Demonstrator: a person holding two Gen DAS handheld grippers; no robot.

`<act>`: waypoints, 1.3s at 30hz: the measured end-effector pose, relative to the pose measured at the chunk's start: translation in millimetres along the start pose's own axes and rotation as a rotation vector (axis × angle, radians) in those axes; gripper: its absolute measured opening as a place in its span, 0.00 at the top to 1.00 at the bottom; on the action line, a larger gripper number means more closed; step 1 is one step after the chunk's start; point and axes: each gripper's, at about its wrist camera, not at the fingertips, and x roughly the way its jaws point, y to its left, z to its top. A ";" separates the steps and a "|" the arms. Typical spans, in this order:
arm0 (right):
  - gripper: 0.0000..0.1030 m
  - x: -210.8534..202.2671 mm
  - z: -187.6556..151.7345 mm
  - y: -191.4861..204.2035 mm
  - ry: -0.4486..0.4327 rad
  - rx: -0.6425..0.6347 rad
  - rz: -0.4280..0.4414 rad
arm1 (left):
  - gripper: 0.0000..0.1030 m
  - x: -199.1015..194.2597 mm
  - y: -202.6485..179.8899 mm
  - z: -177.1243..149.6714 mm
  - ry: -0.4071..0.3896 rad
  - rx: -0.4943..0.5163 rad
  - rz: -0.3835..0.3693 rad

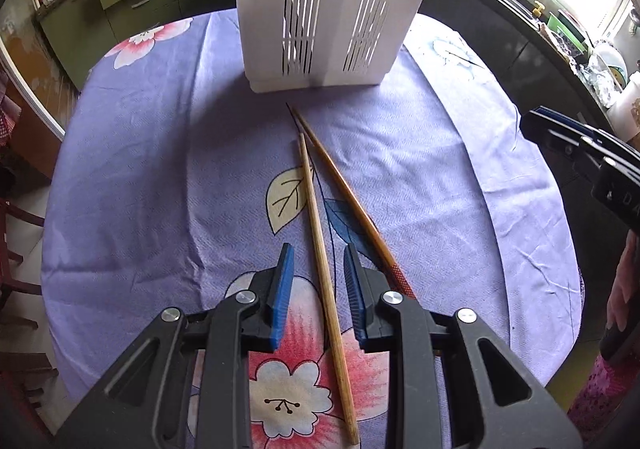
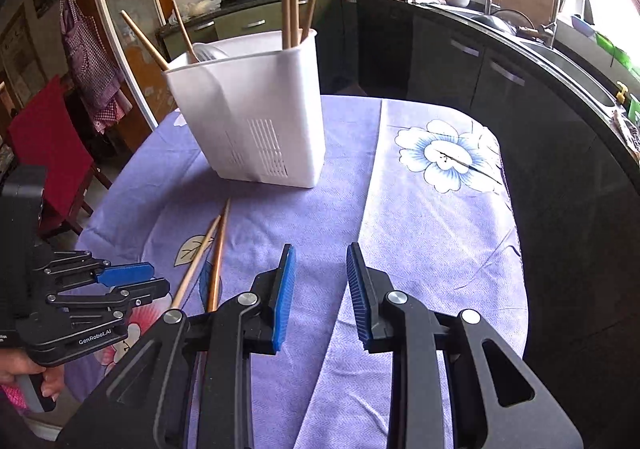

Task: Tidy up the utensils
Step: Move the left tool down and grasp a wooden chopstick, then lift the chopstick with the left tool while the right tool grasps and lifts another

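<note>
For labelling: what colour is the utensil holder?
White; the utensil holder shows best in the right wrist view.

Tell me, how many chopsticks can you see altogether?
7. A pale one and a darker one lie on the tablecloth; five stand in the white holder: two at its left, three at its back. More may hide inside.

Lilac floral cloth, white holder, wood-toned chopsticks

The tablecloth (image 1: 160,189) is lilac with pink, white and blue flowers; the slotted utensil holder (image 1: 320,9) is white; one chopstick (image 1: 320,249) is pale tan, the other chopstick (image 1: 352,201) reddish-brown; the black left claw (image 1: 318,265) has blue pads.
</note>
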 end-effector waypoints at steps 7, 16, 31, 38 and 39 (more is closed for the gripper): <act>0.74 14.1 6.7 -19.5 0.018 0.029 -0.004 | 0.76 20.0 -0.3 -2.2 0.051 0.008 0.038; 0.74 56.9 18.2 19.6 0.106 -0.051 0.011 | 0.93 19.1 7.6 -4.6 0.054 0.020 0.056; 0.74 122.9 35.9 104.6 0.218 -0.163 0.040 | 0.94 -8.9 52.5 -19.5 0.016 -0.016 0.058; 0.74 137.4 41.9 120.7 0.242 -0.182 0.029 | 0.94 -12.3 65.0 -20.7 0.010 -0.030 0.053; 0.74 139.2 42.3 122.7 0.246 -0.184 0.028 | 0.94 -12.7 66.4 -21.0 0.009 -0.031 0.053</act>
